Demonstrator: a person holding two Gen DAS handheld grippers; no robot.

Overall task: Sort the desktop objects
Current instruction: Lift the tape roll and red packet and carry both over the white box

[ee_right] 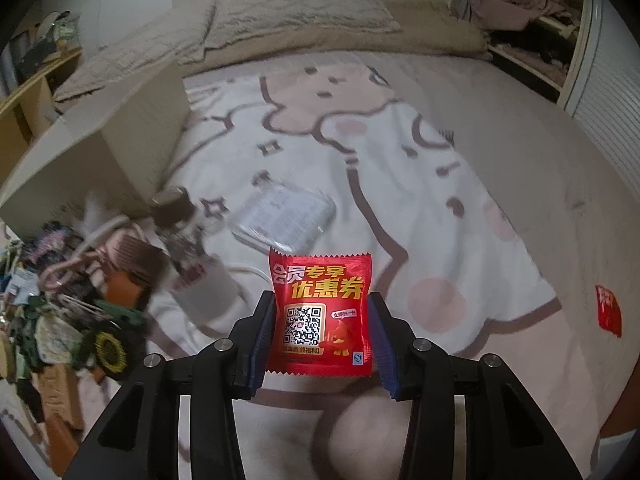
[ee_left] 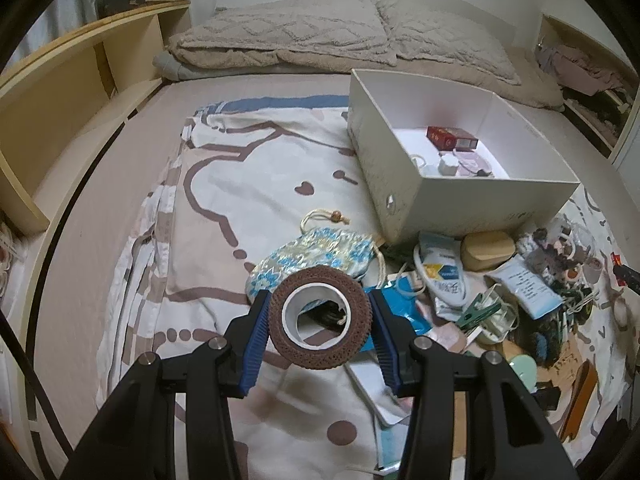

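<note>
My left gripper (ee_left: 319,305) is shut on a brown roll of tape (ee_left: 320,318), held above the patterned bedspread. A white open box (ee_left: 404,204) stands ahead and to the right, with a red packet (ee_left: 450,137) and small white items inside. My right gripper (ee_right: 321,306) is shut on a red sachet (ee_right: 321,312) with yellow print and a QR code, lifted over the bedspread. In the right wrist view the white box (ee_right: 120,136) is at the upper left.
A blue floral drawstring pouch (ee_left: 316,258) lies just beyond the tape. A heap of small items (ee_left: 520,292) spreads below the box. A clear plastic packet (ee_right: 286,218), a jar with a dark lid (ee_right: 172,204) and another red sachet (ee_right: 610,308) lie on the bedspread. Pillows sit at the bed's head.
</note>
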